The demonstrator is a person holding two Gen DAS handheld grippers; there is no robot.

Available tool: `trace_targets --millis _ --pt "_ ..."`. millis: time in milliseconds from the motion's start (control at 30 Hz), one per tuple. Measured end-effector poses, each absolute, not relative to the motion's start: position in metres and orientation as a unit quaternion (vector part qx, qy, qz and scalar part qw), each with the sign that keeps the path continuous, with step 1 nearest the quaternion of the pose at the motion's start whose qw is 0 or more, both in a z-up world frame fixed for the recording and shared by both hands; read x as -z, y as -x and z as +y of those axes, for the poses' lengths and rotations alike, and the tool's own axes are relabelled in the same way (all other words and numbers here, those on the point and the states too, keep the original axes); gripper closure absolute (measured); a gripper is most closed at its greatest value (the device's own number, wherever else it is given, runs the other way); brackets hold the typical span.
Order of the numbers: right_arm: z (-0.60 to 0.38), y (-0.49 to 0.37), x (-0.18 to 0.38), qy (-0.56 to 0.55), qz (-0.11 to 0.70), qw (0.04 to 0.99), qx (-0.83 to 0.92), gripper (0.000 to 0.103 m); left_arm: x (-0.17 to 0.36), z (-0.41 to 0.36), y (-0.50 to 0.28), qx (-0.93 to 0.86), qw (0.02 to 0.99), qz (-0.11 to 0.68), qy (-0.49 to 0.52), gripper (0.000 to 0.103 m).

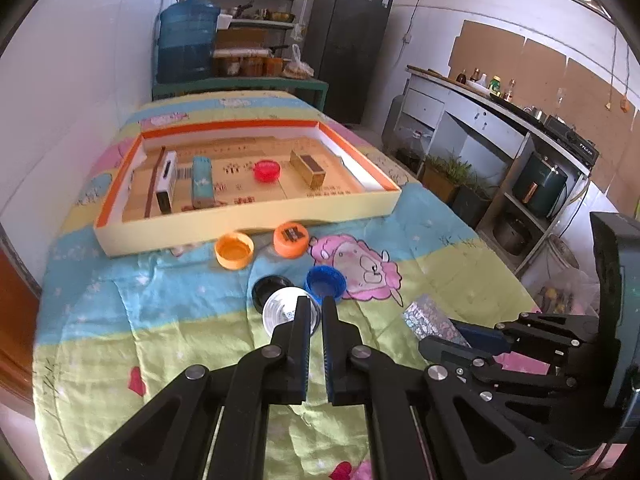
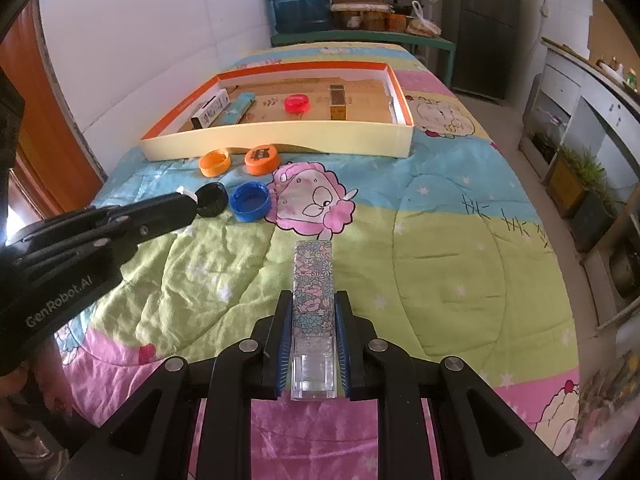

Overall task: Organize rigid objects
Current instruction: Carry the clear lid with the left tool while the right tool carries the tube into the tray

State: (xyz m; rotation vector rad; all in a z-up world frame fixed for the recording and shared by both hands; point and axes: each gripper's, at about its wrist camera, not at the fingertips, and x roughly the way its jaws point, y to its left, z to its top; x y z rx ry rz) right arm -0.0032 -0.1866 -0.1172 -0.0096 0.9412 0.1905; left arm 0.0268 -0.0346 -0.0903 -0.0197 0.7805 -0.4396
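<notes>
The right hand-held gripper (image 2: pixel 311 340) holds a long clear box with a floral print (image 2: pixel 313 288) between its blue-padded fingers (image 2: pixel 285 344), one pad pressed on each long side, the box pointing away over the cartoon-print quilt (image 2: pixel 440 248) that covers the table. The left hand-held gripper (image 1: pixel 316 312) has its jaws drawn narrow, with only a slim gap between them; its tips sit over the right edge of a white cap (image 1: pixel 282 312), and whether they pinch that rim cannot be told. In the right wrist view only the tip of this gripper's side shows, reaching in from the left up to the black cap (image 2: pixel 212 199).

Just beyond the white cap lie the black cap and, to its right, a blue cap (image 1: pixel 325 283), both open side up. Farther on, close to the near wall of the tray, sit an open orange cap (image 1: pixel 234 250) and an orange cap with a dark logo (image 1: pixel 291 239) lying top up.

A shallow cardboard tray with an orange rim (image 1: pixel 248 222) lies at the far side of the quilt. Inside it, from left to right, are a thin brown stick (image 1: pixel 154 184), a white box (image 1: pixel 166 182), a teal box (image 1: pixel 202 182), a red cap (image 1: pixel 267 171) and a gold box (image 1: pixel 308 168), all well apart from the loose caps
</notes>
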Motion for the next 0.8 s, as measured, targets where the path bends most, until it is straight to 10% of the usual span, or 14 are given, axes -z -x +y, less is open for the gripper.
trace_targets --millis 800 --pt "-0.181 -0.055 0.061 0.024 0.379 0.919 -0.104 0.083 0.038 -0.025 -0.078 0.189 0.928 0.322 0.01 0.097"
